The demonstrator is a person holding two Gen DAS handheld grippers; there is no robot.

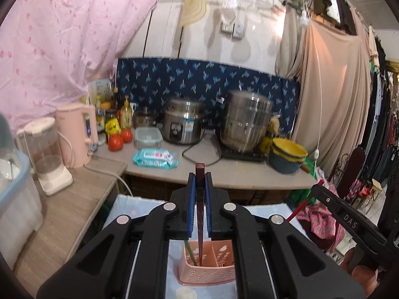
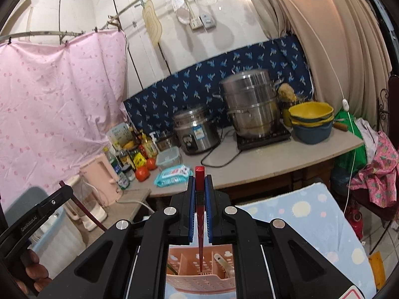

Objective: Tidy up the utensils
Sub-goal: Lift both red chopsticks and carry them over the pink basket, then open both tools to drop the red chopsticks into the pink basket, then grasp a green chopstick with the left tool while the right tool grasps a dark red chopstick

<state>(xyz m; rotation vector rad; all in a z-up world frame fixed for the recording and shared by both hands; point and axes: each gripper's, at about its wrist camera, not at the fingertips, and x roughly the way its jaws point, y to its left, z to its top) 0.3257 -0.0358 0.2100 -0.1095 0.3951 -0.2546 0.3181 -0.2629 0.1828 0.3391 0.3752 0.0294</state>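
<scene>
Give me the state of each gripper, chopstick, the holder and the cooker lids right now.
Left gripper: shut on dark chopstick.
Right gripper: shut on red chopstick.
Dark chopstick: tip down in holder.
Red chopstick: tip down inside the holder.
Holder: upright, utensils already inside.
Rice cooker: lid on.
Steamer pot: lid on.

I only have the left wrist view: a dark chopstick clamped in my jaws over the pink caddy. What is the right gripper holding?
Observer: The right gripper is shut on a bright red chopstick, tip down over the pink caddy.
Operator: Anything in the caddy on that side?
Observer: Yes, a pale handle leans in the compartment right of the red tip.
Operator: Is the hand on the left gripper visible?
Observer: Yes, fingers wrap its grip at the right view's lower left.
</scene>
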